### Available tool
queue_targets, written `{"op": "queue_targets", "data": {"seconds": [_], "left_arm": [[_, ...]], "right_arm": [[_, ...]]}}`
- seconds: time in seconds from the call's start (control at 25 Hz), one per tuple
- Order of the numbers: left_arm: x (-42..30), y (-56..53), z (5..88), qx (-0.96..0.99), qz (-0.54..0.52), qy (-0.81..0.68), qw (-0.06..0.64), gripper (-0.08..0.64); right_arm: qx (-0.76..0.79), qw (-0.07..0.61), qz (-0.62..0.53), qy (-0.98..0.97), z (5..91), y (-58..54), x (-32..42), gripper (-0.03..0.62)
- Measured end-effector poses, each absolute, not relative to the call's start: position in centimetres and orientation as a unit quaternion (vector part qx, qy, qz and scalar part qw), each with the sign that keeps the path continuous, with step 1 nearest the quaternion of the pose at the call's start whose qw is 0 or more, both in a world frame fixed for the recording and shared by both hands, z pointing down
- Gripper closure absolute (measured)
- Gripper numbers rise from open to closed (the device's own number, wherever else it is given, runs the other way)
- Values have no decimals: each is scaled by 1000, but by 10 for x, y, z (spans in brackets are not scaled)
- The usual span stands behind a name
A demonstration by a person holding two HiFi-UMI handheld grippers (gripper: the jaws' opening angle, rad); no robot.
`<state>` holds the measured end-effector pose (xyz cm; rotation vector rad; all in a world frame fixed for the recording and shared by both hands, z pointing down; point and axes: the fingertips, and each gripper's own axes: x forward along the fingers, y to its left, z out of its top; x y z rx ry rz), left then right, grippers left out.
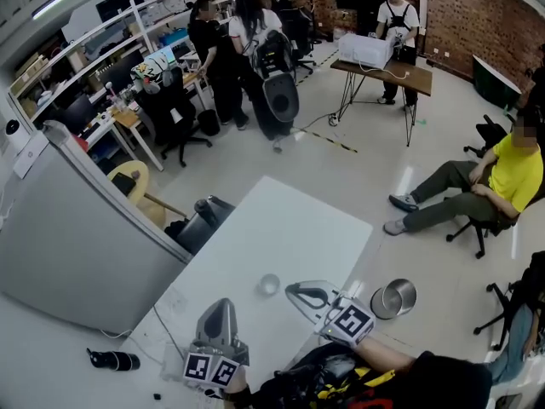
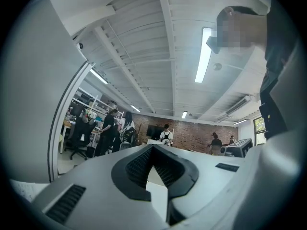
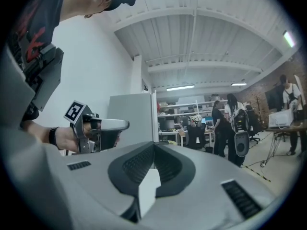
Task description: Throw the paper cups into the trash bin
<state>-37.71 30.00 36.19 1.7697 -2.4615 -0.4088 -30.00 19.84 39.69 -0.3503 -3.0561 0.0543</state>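
On the white table (image 1: 281,220), one paper cup (image 1: 269,285) stands upright near the table's near edge. A grey partition (image 1: 77,245) stands off the table's left side, and a round metal trash bin (image 1: 393,298) sits on the floor just off the table's right edge; I cannot make out its inside. My left gripper (image 1: 223,305) sits at the table's near edge, left of the cup, and my right gripper (image 1: 294,290) just right of it, both clenched on nothing and neither touching the cup.

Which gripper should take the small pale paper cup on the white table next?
Right, probably: the right gripper sits close beside the paper cup, the left gripper farther back, and the round metal bin stands on the floor at its side. Both grippers are shut; open first.
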Motion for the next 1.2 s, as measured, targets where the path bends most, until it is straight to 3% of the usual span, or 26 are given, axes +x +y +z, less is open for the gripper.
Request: {"op": "queue_targets", "data": {"seconds": [0.2,0.4,0.52,0.76,0.84,0.88,1.2], "left_arm": [[-368,300,366,573,-132,-808,44,558],[-366,300,359,568,-121,-813,33,558],[-362,302,365,559,-122,-819,44,558],[-368,318,366,519,-121,-845,43,558],[-370,325,366,507,-122,-852,43,558],[-370,328,366,502,-121,-855,43,558],[-370,352,363,457,-117,-881,33,558]], "right_arm": [[-120,39,45,-991,418,193,-292,554],[-120,66,48,-989,452,184,-296,460],[-109,95,60,-988,476,176,-290,457],[-138,166,58,-975,553,175,-304,356],[-143,190,63,-969,582,176,-310,354],[-145,203,63,-966,595,176,-313,319],[-163,254,44,-952,657,175,-338,314]]}}
